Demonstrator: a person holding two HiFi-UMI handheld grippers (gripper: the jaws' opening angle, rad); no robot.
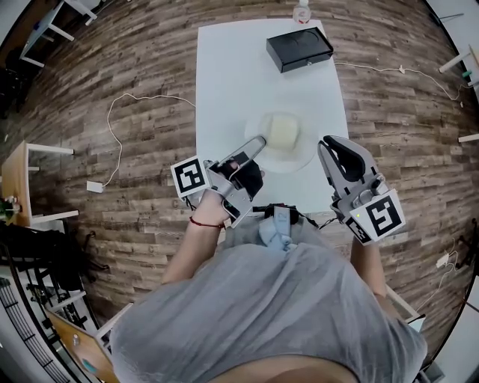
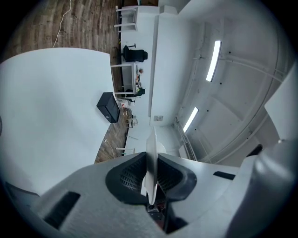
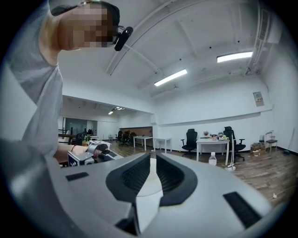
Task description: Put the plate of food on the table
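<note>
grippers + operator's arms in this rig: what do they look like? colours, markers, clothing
The left gripper and right gripper match: pale grey moulded plastic bodies narrowing into wedge-shaped tongs, lined with black ribbed pads. Each carries a white cube printed with black square markers. The person wears a grey short-sleeved T-shirt and a thin red band on the left wrist.

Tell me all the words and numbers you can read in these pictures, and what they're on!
No words or numbers can be read.
Bottle label: too blurred.
Wall sign: too small.
Wall notice: too small.
Left claw's marker cube and right claw's marker cube: square patterns, not letters.
Black box: no print shows.
</note>
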